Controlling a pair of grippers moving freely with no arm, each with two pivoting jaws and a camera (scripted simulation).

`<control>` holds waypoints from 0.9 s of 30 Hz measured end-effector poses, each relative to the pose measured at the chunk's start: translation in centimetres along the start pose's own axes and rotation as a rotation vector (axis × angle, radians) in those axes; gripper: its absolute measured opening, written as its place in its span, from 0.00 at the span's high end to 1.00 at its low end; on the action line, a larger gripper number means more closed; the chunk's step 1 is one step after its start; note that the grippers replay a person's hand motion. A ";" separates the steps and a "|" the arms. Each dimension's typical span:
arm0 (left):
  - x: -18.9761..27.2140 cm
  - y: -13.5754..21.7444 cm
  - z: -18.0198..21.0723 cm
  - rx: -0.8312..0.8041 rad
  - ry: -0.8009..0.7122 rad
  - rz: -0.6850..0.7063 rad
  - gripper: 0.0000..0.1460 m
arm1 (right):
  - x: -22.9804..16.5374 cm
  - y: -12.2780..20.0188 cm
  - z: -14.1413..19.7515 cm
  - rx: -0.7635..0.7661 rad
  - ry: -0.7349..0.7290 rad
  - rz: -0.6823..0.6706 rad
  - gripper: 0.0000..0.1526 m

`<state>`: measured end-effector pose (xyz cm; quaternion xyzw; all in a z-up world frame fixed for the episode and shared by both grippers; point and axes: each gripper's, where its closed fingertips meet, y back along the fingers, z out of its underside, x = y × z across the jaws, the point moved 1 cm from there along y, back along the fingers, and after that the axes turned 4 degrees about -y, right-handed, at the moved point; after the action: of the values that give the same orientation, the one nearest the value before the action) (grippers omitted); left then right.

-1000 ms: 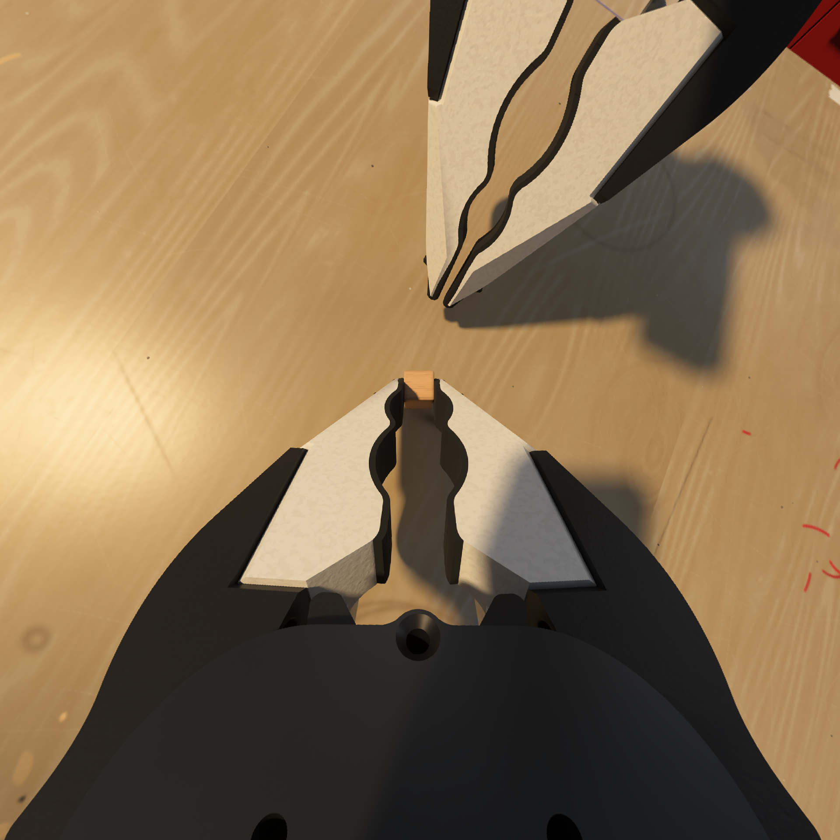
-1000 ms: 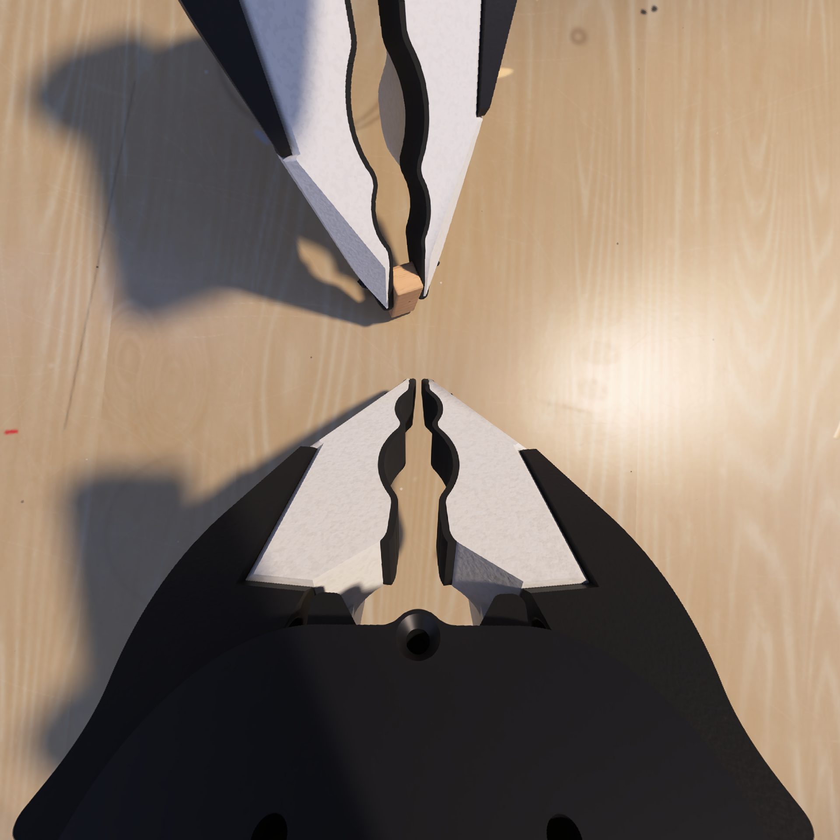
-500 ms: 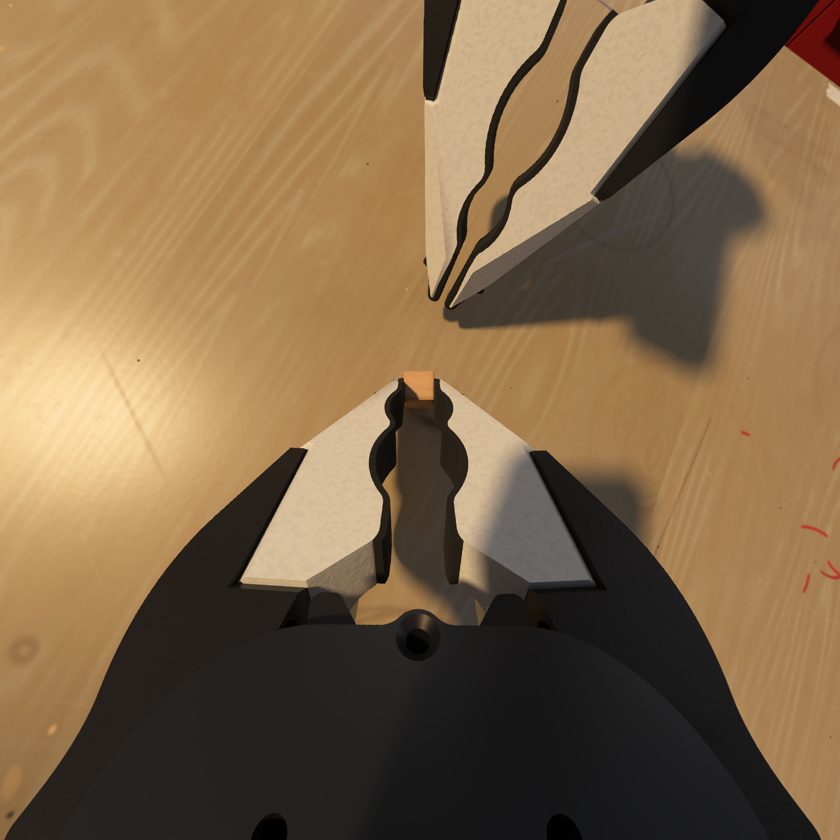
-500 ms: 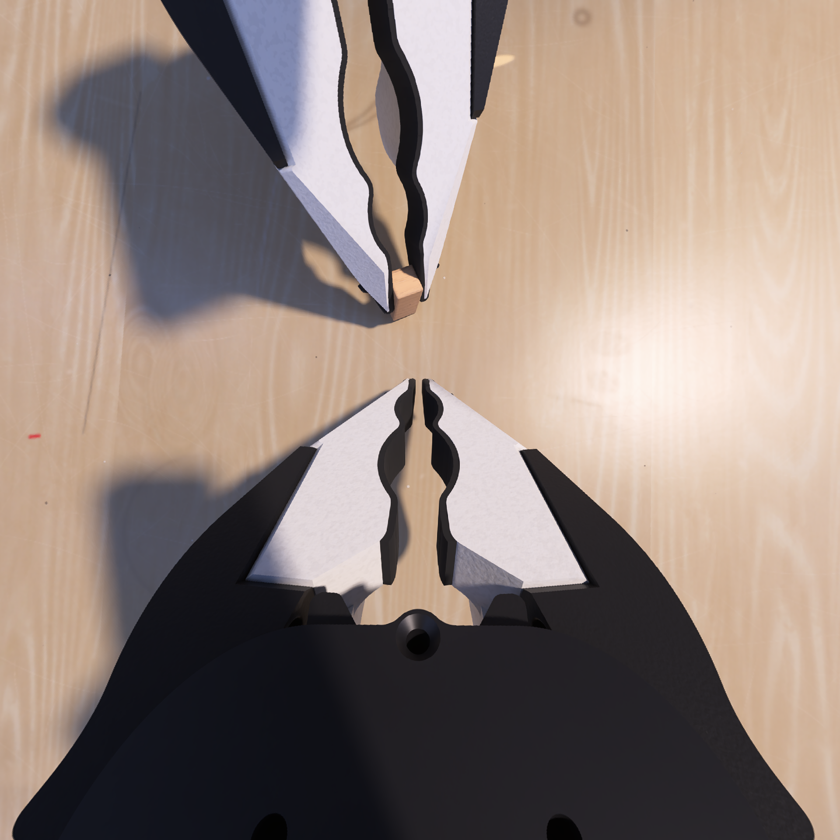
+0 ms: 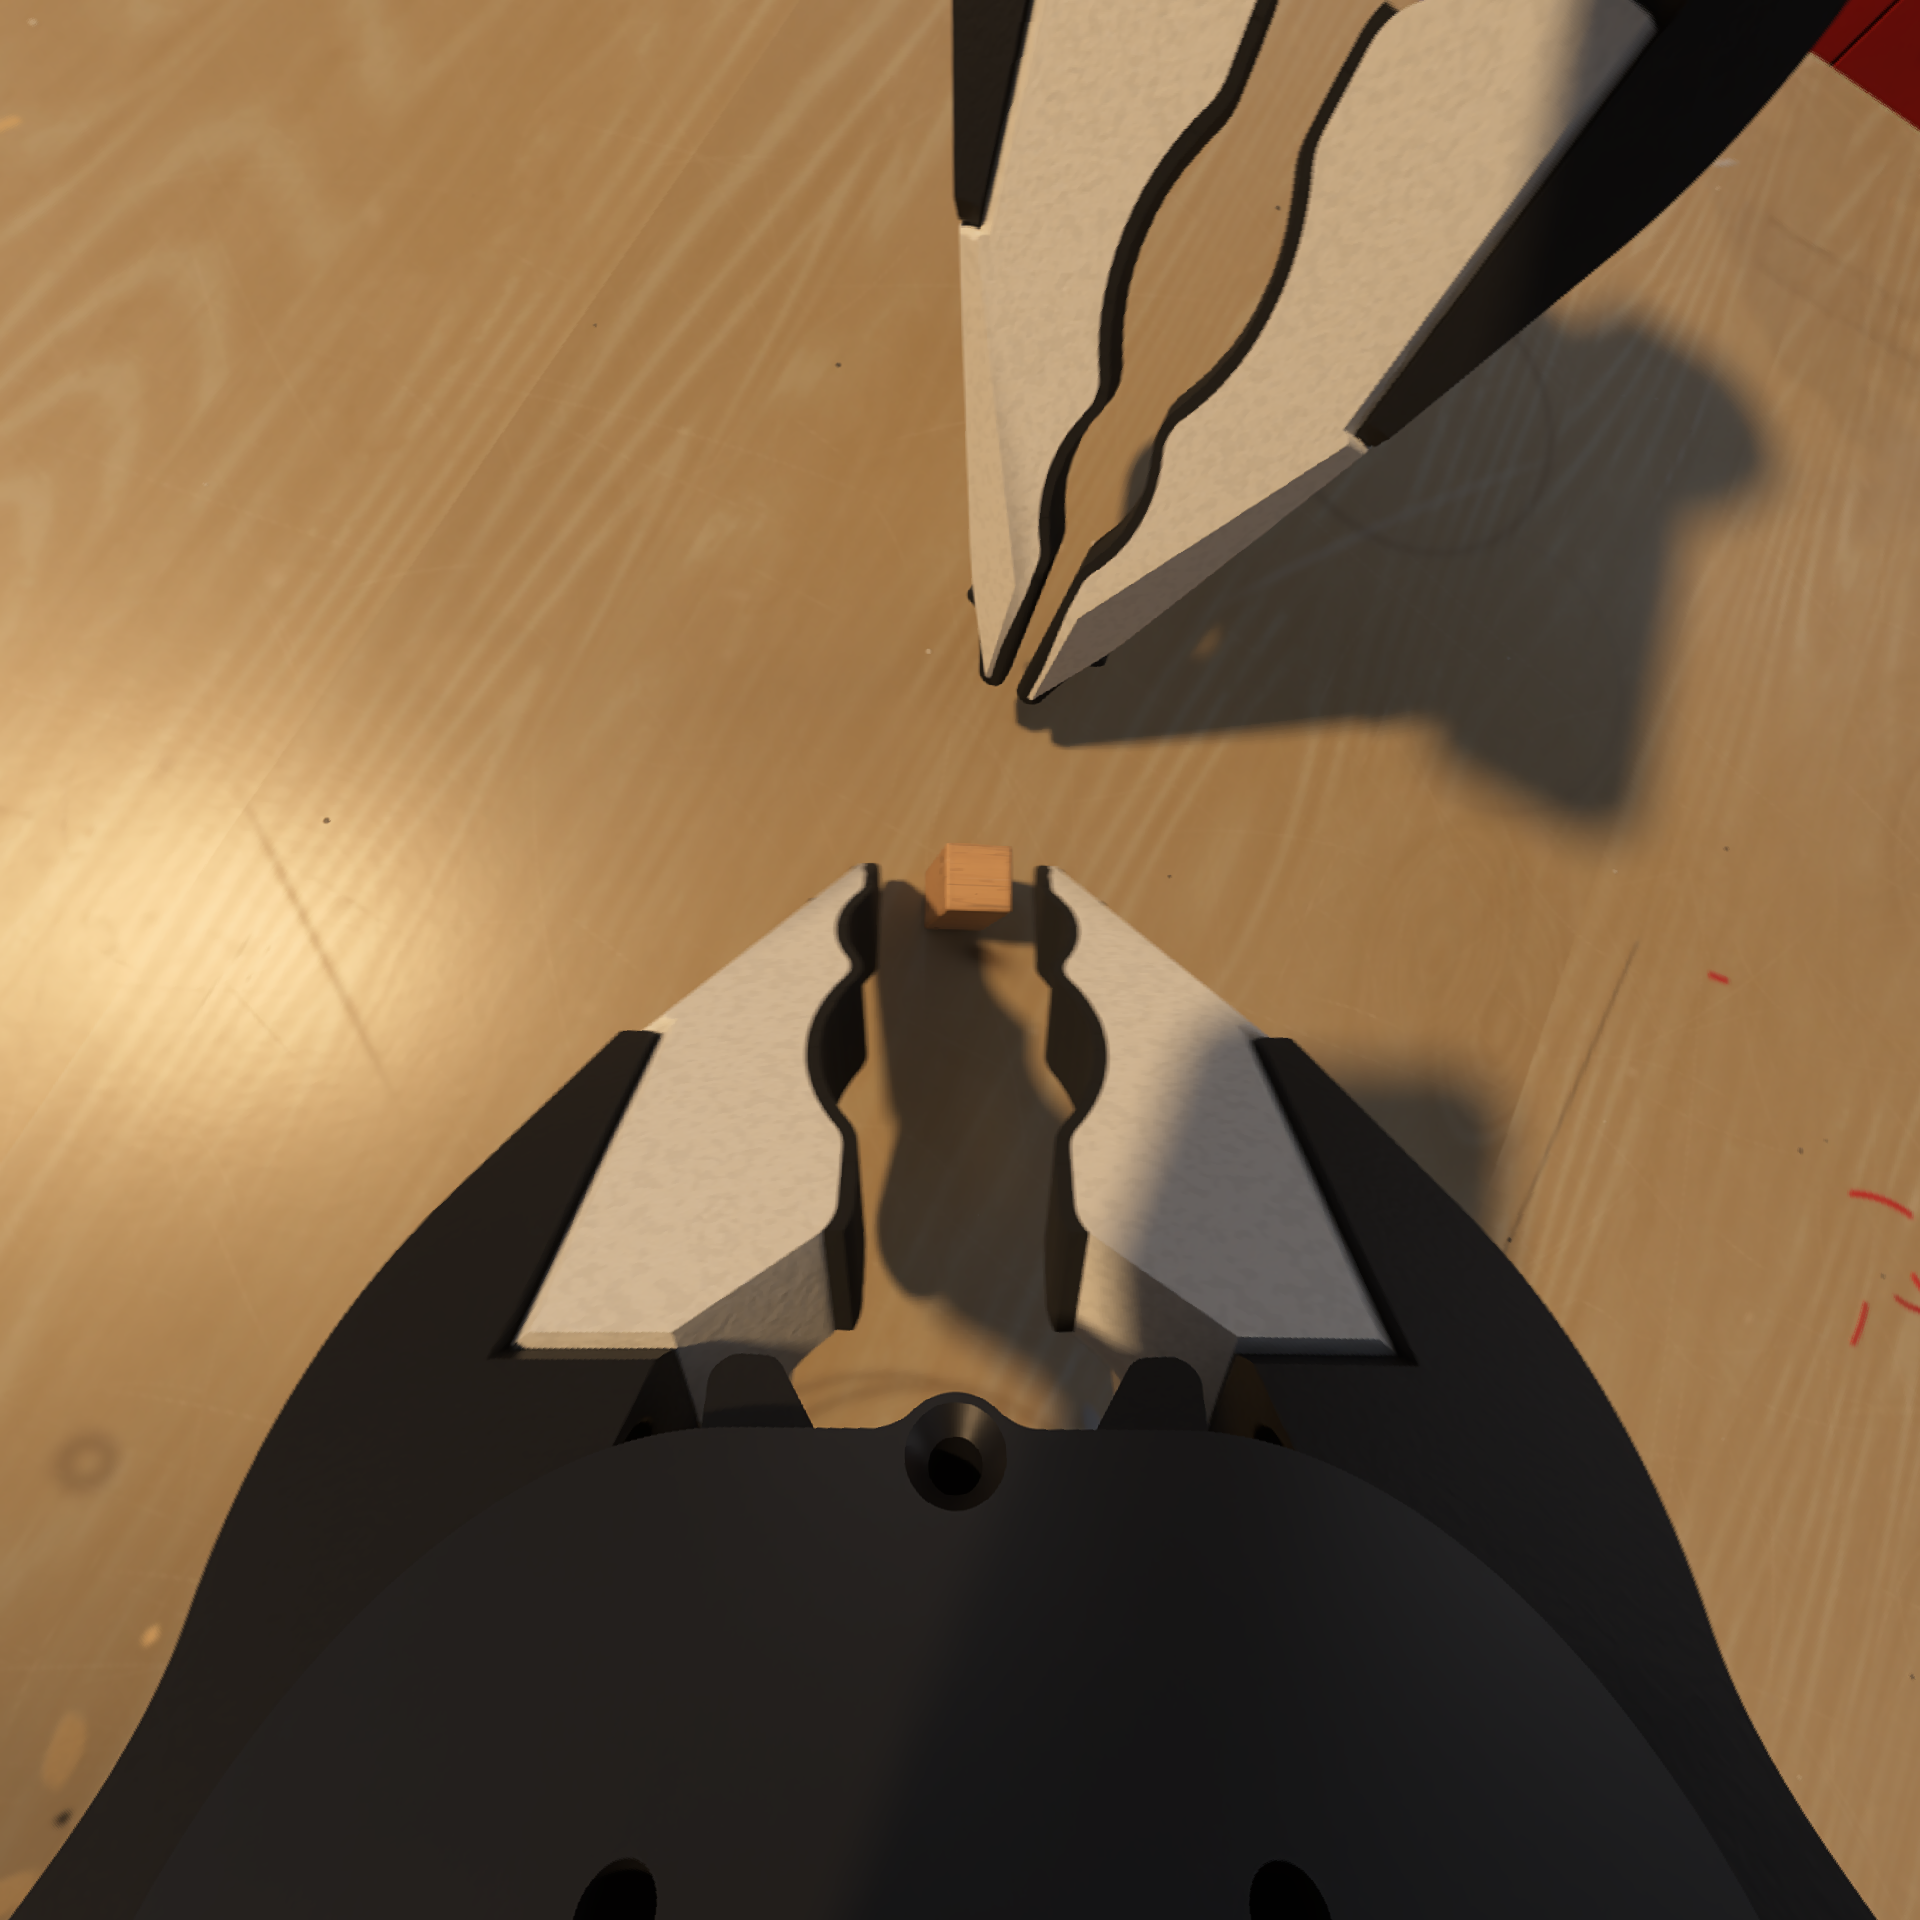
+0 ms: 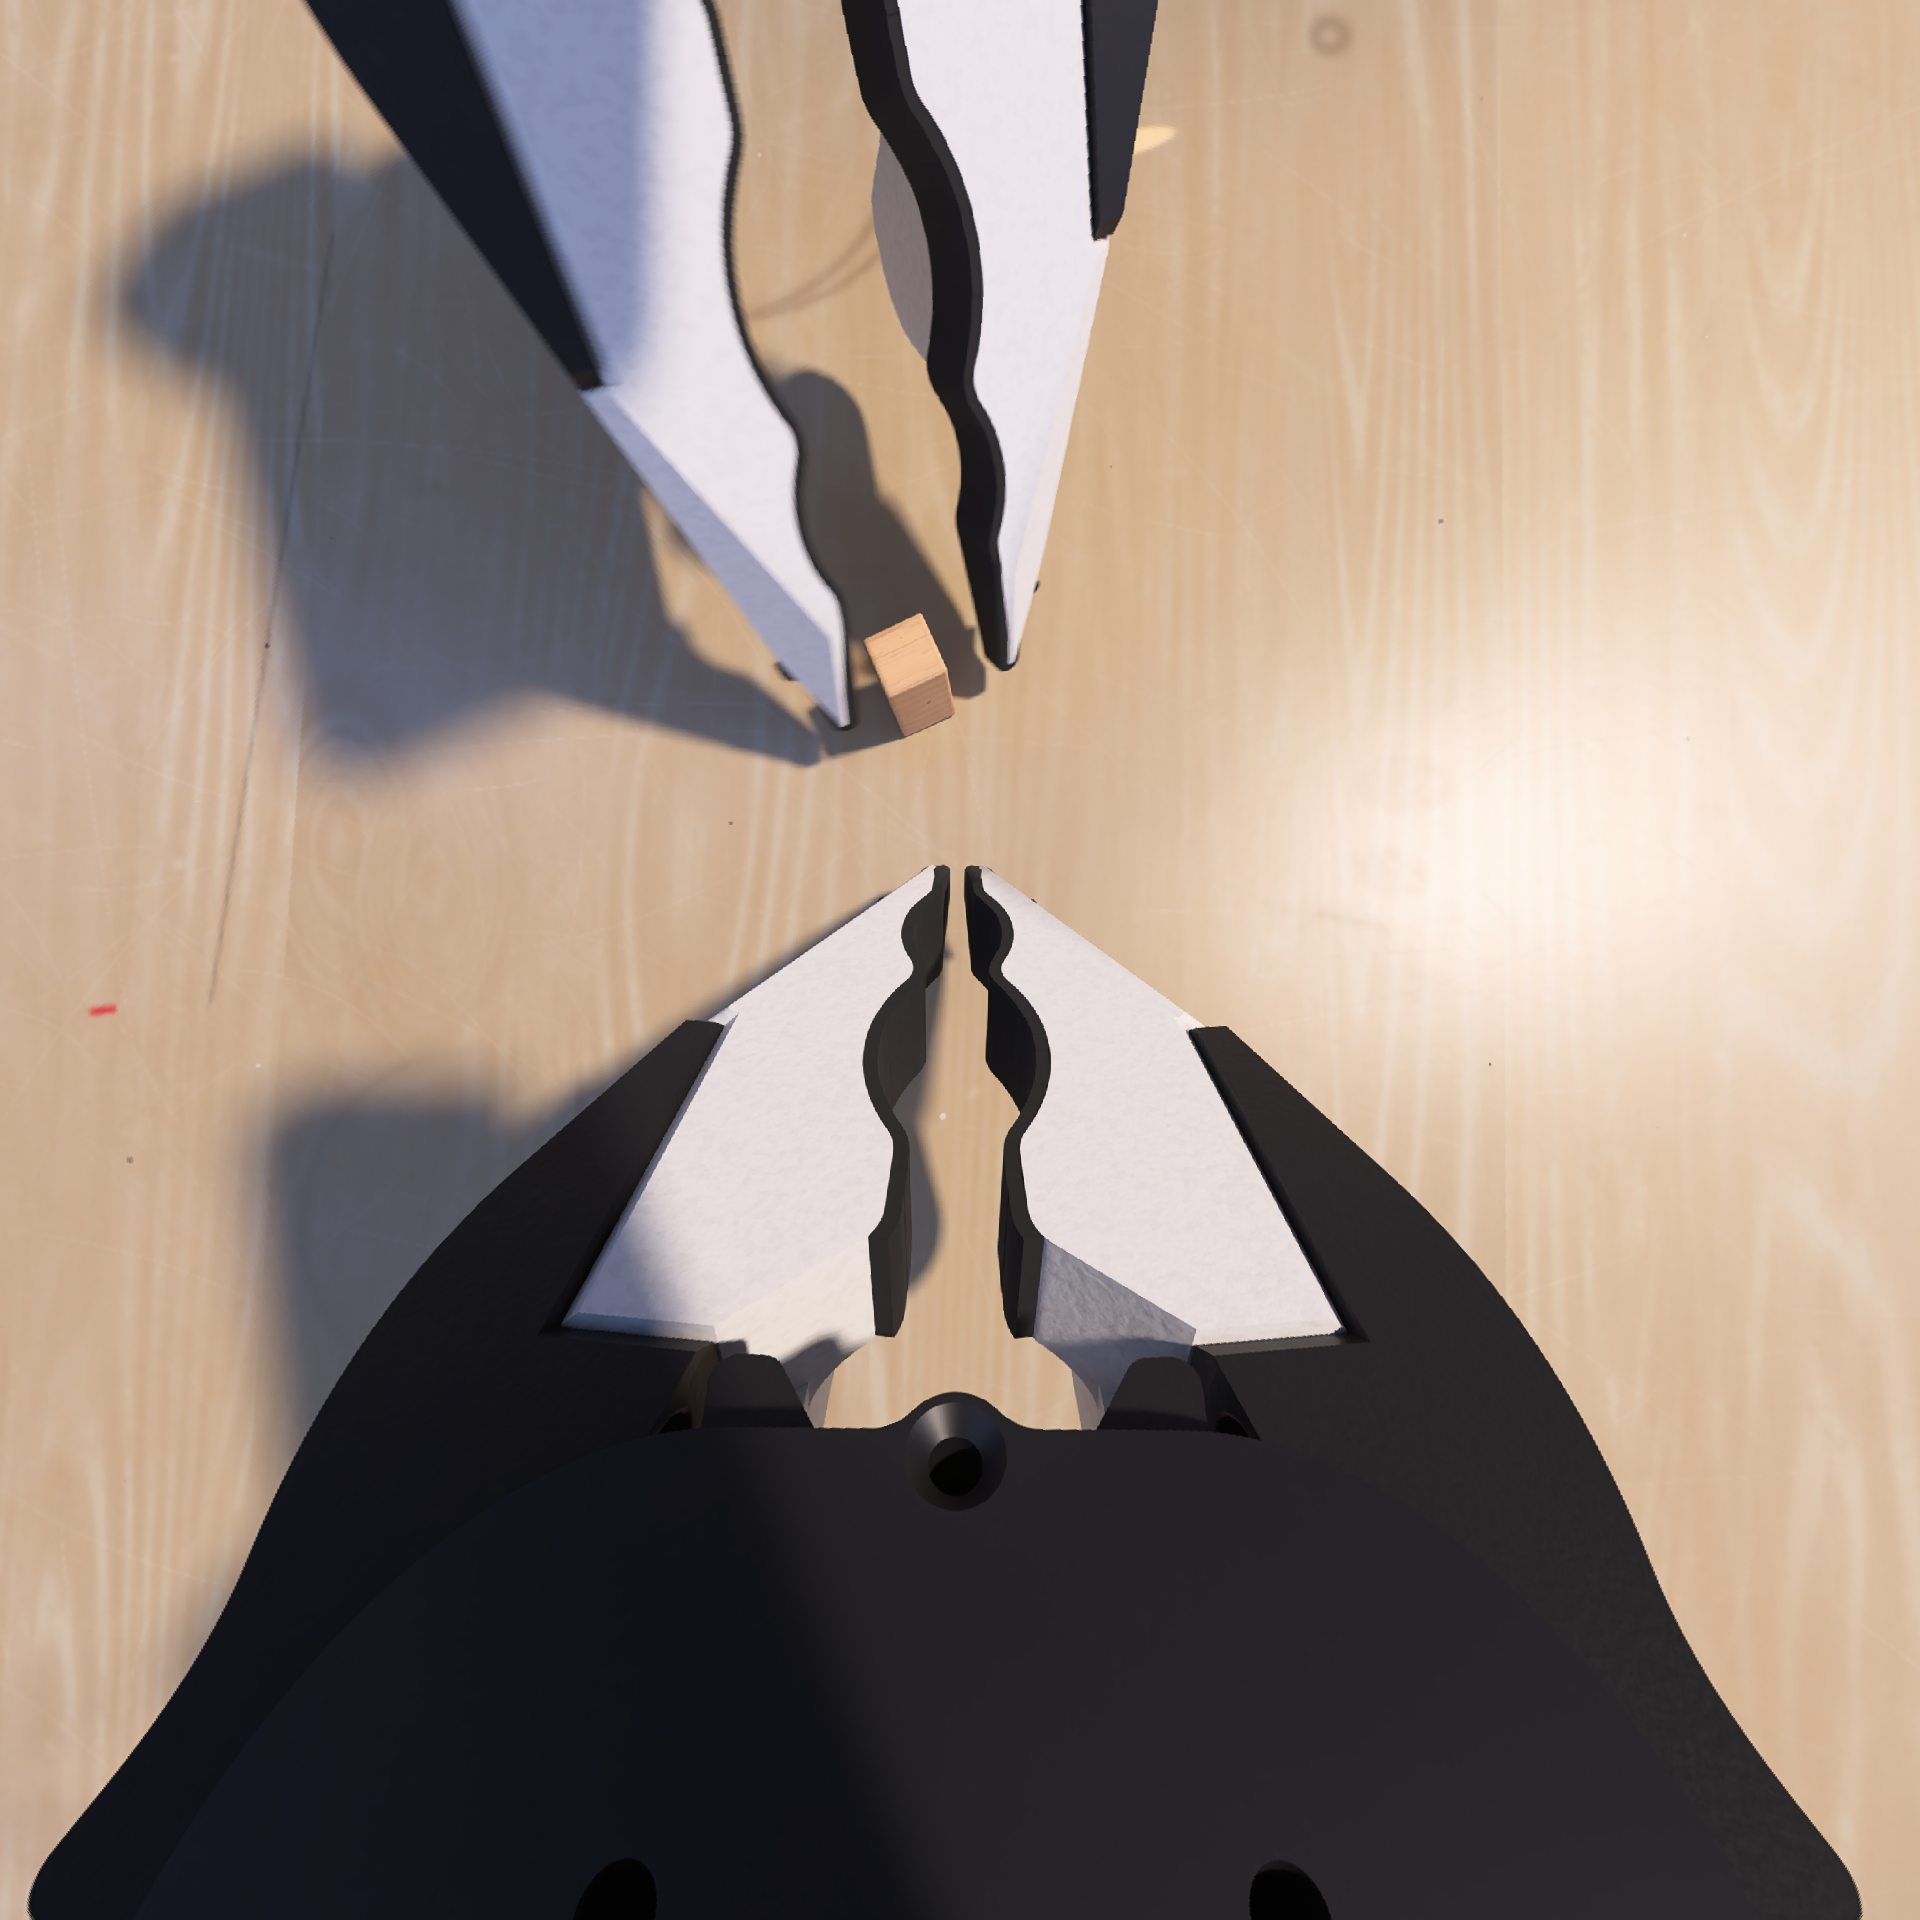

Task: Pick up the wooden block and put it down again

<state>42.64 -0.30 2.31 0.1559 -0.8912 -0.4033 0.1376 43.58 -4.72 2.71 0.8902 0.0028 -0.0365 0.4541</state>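
Pale wooden tabletop [image 5: 416, 520] is seen under both grippers, which point tip to tip. Left gripper [image 5: 957, 879] is angled down with its fingers spread apart, gripping nothing. Between those tips, touching neither, the wooden block [image 5: 968, 884] is set on the table: a small, light tan cube with fine grain. Right gripper [image 6: 956, 875] is held nearly closed and empty.

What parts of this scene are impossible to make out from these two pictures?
- Left wrist view: the red thing in the top right corner is cut off by the edge.
- Left wrist view: the small red marks at the right edge are too small to identify.
- Both views: the wooden block hides its own underside, so table contact is unconfirmed.
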 end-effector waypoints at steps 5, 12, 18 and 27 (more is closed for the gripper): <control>0.1 -0.2 -0.4 0.005 -0.044 -0.033 0.64 | -0.1 -0.1 -0.1 0.003 -0.035 -0.003 0.99; 0.0 -0.5 -0.2 -0.021 -0.113 -0.079 0.62 | 0.8 0.1 0.2 -0.016 -0.016 0.056 0.99; -0.4 -0.3 0.0 -0.032 -0.106 -0.093 0.64 | 0.4 0.2 0.6 -0.049 0.003 0.036 0.98; -1.5 0.1 0.3 -0.045 -0.094 -0.152 0.78 | -0.5 0.5 0.9 -0.078 -0.019 -0.031 0.99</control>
<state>43.84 0.54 2.00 0.2007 -0.8729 -0.4394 0.0683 43.03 -5.72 2.58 0.8713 0.0136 -0.0516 0.4878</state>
